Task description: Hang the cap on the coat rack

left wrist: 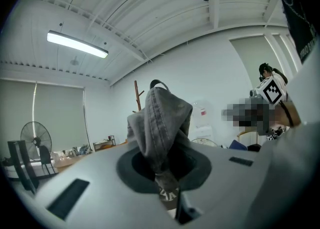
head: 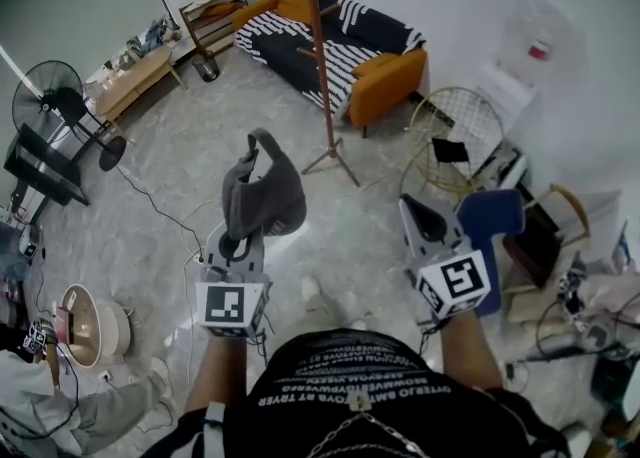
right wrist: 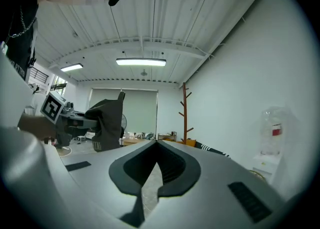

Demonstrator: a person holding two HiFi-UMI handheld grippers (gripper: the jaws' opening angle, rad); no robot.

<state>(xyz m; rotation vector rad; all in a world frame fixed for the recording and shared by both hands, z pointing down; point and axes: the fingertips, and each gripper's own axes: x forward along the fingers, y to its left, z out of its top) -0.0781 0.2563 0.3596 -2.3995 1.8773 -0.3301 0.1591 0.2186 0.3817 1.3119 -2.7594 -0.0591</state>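
Note:
A grey cap [head: 262, 191] hangs crumpled from my left gripper [head: 243, 236], which is shut on its fabric and held out level over the floor. In the left gripper view the cap [left wrist: 162, 123] rises out of the closed jaws of the left gripper [left wrist: 167, 183]. The brown wooden coat rack [head: 318, 56] stands ahead on its spread feet, beyond the cap and slightly right; the coat rack [left wrist: 136, 95] shows behind the cap. My right gripper [head: 412, 204] is held level to the right, shut with nothing in it [right wrist: 156, 145]. The right gripper view shows the coat rack [right wrist: 186, 113] and the cap [right wrist: 107, 123].
An orange sofa with a striped throw [head: 330, 41] stands behind the rack. A standing fan [head: 55, 96] and low wooden table [head: 135, 76] are at far left. A wire chair [head: 455, 131], blue chair [head: 490, 216] and water dispenser [head: 525, 61] crowd the right. Cables cross the floor.

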